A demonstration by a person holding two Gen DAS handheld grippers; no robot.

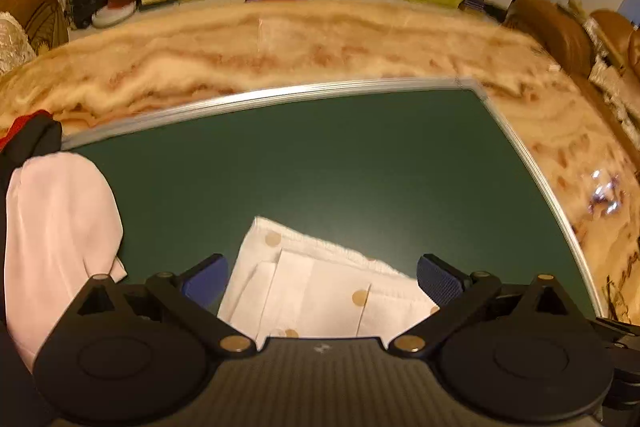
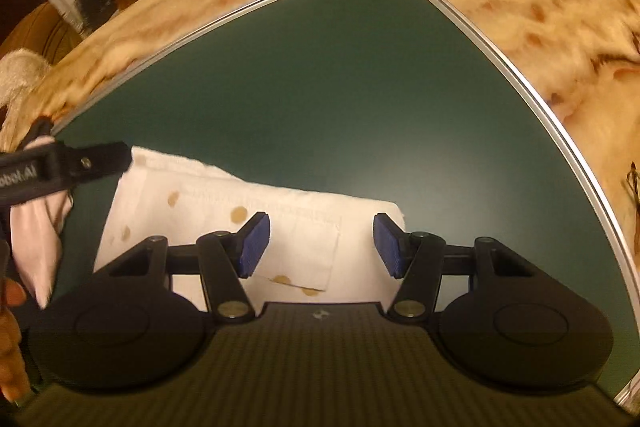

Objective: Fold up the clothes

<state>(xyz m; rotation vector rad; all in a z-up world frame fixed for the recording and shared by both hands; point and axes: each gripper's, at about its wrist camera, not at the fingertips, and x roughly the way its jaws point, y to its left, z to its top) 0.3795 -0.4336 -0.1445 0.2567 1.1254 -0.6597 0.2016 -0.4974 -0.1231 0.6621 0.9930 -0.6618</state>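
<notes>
Lying folded beneath both open grippers: dotted white garment [image 1: 320, 287].

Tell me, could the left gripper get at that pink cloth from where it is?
Probably yes. The left gripper has its jaws wide open and empty above the white spotted cloth, and the pink cloth lies just beside it on the green board with nothing in between.

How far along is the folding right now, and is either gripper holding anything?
Done: the white dotted garment lies folded flat on the green board. In hand: nothing; the left gripper and the right gripper are both open above it, with no cloth pinched between the pads. Left: the pink garment sits bunched at the board's left edge beside a dark garment, both apparently unfolded.
</notes>
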